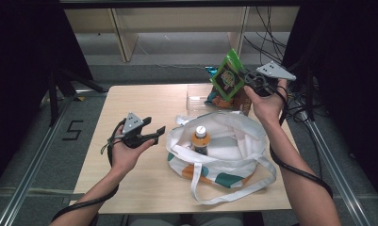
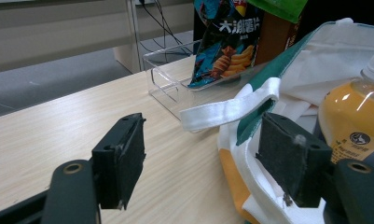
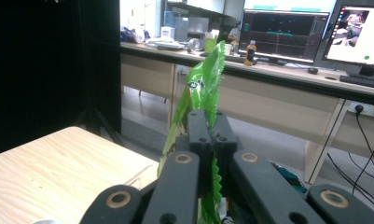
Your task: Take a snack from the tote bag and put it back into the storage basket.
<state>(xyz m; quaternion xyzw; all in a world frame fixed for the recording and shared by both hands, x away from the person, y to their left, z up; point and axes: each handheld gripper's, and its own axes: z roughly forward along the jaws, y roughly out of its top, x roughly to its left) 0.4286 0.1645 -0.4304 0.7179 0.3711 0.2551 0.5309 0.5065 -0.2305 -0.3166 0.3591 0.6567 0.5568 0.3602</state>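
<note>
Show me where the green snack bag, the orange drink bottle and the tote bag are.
green snack bag point(image 1: 228, 77), high view, printed front face.
orange drink bottle point(image 1: 201, 140), high view, orange body below the cap.
tote bag point(image 1: 234, 162), high view, white front wall.

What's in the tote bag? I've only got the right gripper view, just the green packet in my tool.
Observer: An orange drink bottle stands upright inside the white tote bag, seen from the high view.
Operator: Where's the other tool?
Observer: The left tool is open, level beside the bag's rim, holding nothing.
Operator: Anything behind the bag?
Observer: A clear plastic box sits there, with a blue chip bag in it.
Operator: And my packet?
Observer: The right tool holds the green packet above that box.
</note>
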